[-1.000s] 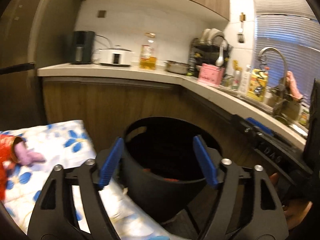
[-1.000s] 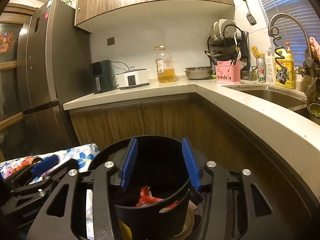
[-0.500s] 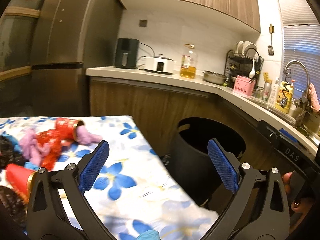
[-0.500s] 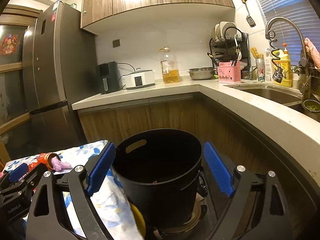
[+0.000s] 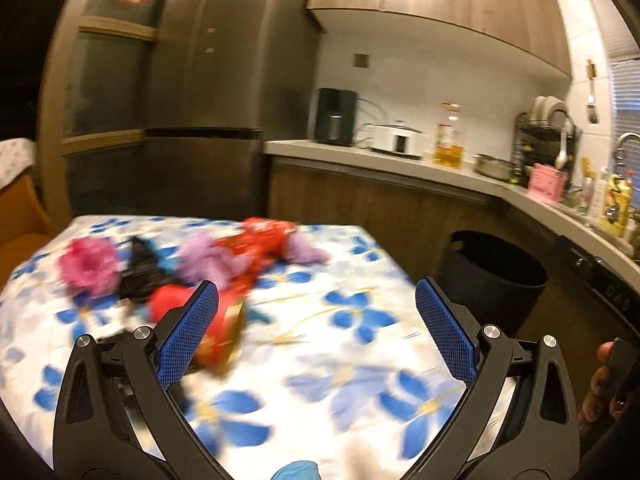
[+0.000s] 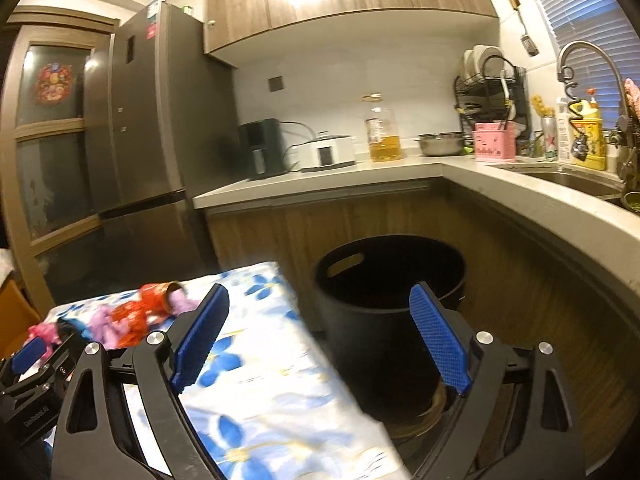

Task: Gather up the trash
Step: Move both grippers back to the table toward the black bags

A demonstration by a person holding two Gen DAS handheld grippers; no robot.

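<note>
Left gripper: jaws spread wide, just opened further, nothing between them, over the floral tablecloth. Right gripper: jaws likewise just widened, empty, facing the black bin. Trash pile lies far left on the table; bin stands right of it.
</note>
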